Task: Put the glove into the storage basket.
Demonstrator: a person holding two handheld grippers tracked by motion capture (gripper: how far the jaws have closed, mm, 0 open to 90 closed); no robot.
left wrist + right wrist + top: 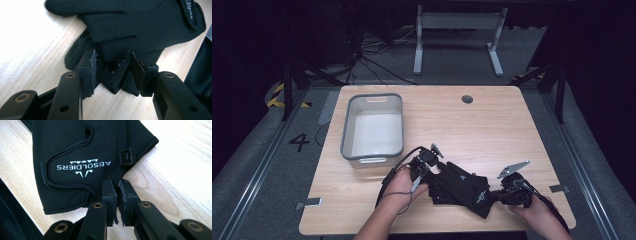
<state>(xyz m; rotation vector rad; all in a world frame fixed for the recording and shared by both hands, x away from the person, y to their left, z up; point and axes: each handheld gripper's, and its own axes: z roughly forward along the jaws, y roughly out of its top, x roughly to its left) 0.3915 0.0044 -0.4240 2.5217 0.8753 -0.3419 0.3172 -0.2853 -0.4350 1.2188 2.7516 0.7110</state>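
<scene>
Wooden table (492,125), gloves (459,187) between your hands.
Your left gripper (117,72) straddles fingertips, jaws apart; your right gripper (117,187) pinches the cuff edge, jaws nearly together.

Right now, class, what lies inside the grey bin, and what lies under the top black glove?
The grey bin shows only its bare white floor. Under the top black glove a second black glove pokes out; the rest is covered.

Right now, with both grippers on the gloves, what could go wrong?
1. The right gripper pinches only the cuff edge of the top glove; a pull may slip it free.
2. The left gripper stands open around the glove fingertips; closing may catch both stacked layers, or neither.
3. The gloves lie near the table's front edge and could slide off.
</scene>
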